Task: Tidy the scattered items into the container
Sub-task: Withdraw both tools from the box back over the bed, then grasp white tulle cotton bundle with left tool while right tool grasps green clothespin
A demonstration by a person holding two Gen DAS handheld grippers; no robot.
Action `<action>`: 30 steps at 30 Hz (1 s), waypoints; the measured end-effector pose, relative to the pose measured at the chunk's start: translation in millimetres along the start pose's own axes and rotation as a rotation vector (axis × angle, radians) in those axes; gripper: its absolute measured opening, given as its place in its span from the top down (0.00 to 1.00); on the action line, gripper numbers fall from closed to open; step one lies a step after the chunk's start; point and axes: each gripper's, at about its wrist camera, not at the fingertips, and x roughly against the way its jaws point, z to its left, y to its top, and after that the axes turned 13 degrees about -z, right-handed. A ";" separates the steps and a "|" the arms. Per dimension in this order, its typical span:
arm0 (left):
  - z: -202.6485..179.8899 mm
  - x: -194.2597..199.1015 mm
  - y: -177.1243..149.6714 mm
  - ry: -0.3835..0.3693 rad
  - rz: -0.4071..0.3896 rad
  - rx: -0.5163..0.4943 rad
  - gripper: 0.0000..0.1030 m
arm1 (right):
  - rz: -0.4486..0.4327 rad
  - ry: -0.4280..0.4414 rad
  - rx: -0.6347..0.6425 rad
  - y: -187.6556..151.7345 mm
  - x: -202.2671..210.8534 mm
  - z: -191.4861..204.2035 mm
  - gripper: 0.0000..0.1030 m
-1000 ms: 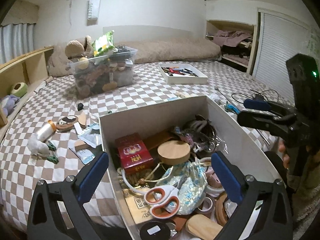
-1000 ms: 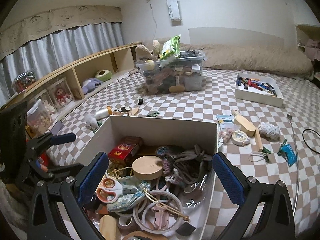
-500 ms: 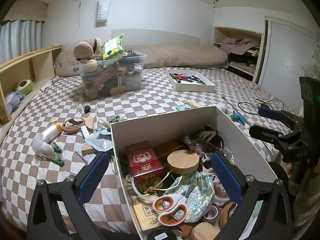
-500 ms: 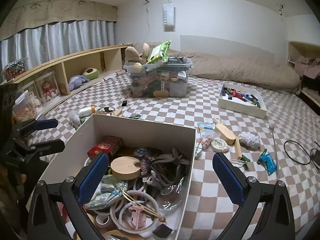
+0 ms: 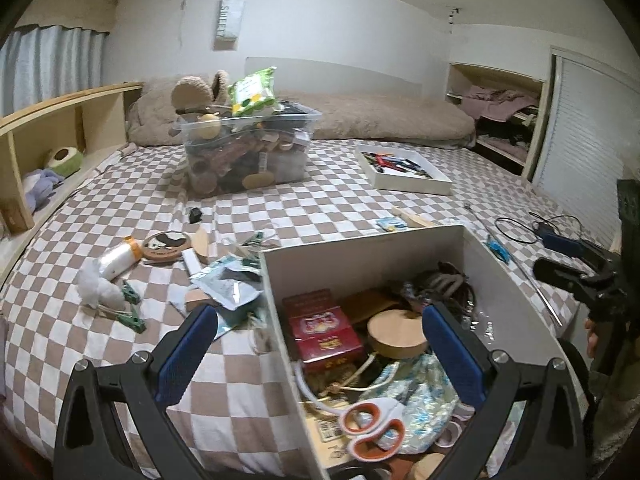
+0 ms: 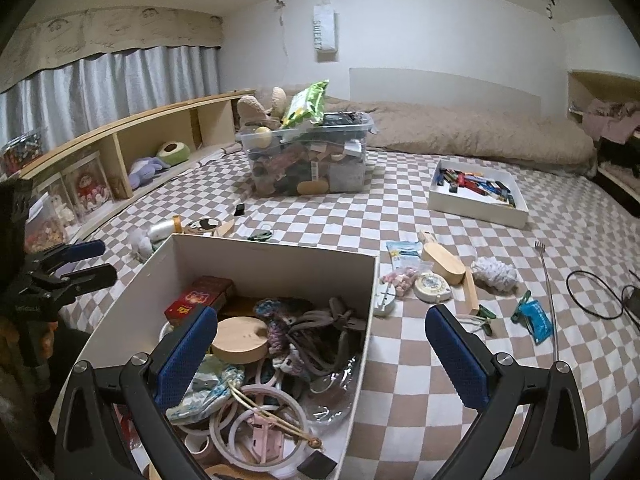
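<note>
Clutter lies both sides of the white box (image 6: 276,258); right gripper (image 6: 322,354), jaws apart and empty, is nearer the wooden brush (image 6: 442,262) lying ahead-right, long axis slanting away; left gripper (image 5: 320,354), likewise apart, faces the foil packet (image 5: 226,290).

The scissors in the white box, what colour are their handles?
The scissors have orange and white handles, best seen in the left wrist view.

brown-white check bedspread (image 6: 420,360), white box (image 6: 276,258), red carton (image 5: 324,330)
</note>
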 end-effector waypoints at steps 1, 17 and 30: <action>4.0 -0.3 -0.3 0.010 0.000 0.005 0.00 | 0.001 -0.006 -0.008 -0.1 -0.4 -2.3 0.00; 76.0 -8.0 -1.6 0.177 0.020 0.082 0.00 | 0.005 -0.127 -0.184 -7.0 -3.3 -62.5 0.00; 143.2 -71.4 -17.2 0.310 0.146 0.284 0.00 | 0.040 -0.197 -0.320 -24.8 -12.3 -99.0 0.00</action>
